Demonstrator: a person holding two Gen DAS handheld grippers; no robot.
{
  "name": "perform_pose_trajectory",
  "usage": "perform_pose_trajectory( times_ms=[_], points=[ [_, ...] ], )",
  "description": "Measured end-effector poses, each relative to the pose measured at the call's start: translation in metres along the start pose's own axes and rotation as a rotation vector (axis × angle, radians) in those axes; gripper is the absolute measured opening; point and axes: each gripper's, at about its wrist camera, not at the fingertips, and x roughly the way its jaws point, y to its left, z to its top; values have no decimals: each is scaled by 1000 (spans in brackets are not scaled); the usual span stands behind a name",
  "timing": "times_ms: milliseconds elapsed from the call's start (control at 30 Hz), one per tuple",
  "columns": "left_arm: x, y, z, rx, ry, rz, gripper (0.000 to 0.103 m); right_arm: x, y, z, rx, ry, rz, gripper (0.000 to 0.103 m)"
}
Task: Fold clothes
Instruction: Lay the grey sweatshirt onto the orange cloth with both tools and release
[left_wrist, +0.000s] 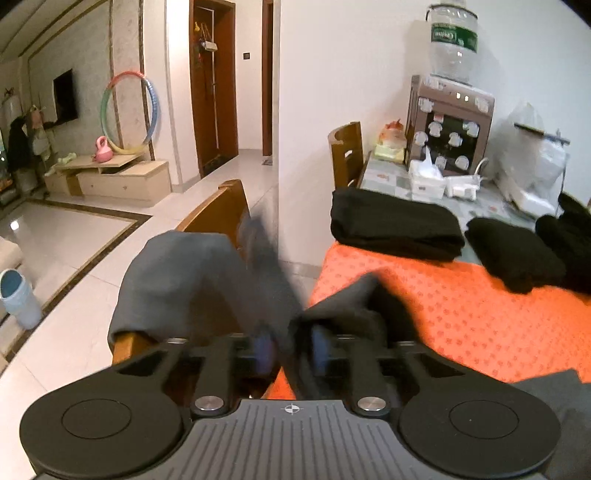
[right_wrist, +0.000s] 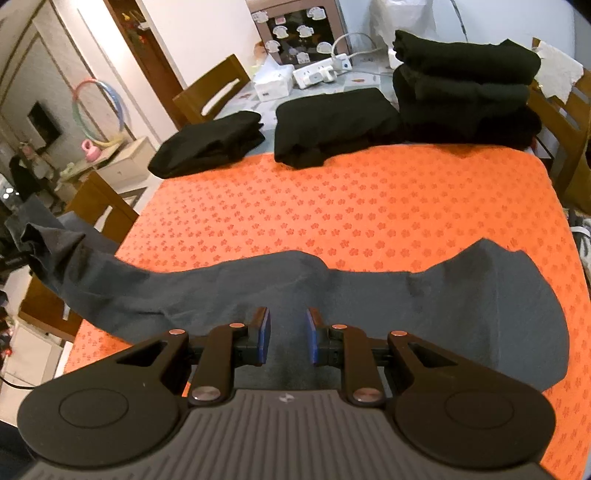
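Orange tablecloth (right_wrist: 369, 206) | grey garment (right_wrist: 332, 295) lengthwise left-right | left tool (left_wrist: 290, 345) pinching it | right tool (right_wrist: 288, 339) parted, empty

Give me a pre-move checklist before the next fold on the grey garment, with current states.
1. Left gripper clamped on the grey garment: ok, cloth sits between the fingers.
2. Right gripper gripping cloth: not ok, jaws stand apart above the garment.
3. Garment flat on the orange cloth: not ok, the left end is lifted off the edge.
4. Landing area on the orange cloth: ok.
5. Folded black piles out of the way: ok, at the far edge.
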Motion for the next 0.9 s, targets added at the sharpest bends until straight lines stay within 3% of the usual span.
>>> perform_pose_trajectory(
  times_ms=[167,467,633,900],
  points=[
    [-6,-8,3,10,-15,-58,72,1,-5,-2,3,-4,-65,30],
    [8,-78,-21,93,65,-214,73,-14,-56,16,-67,-22,-193,46],
    [15,-127,-33,135,112,-269,73,-7,-96,39,-206,29,-184,57],
    [31,-188,-50,208,177,-298,73,34,-134,68,-460,153,-86,58]
  ],
)
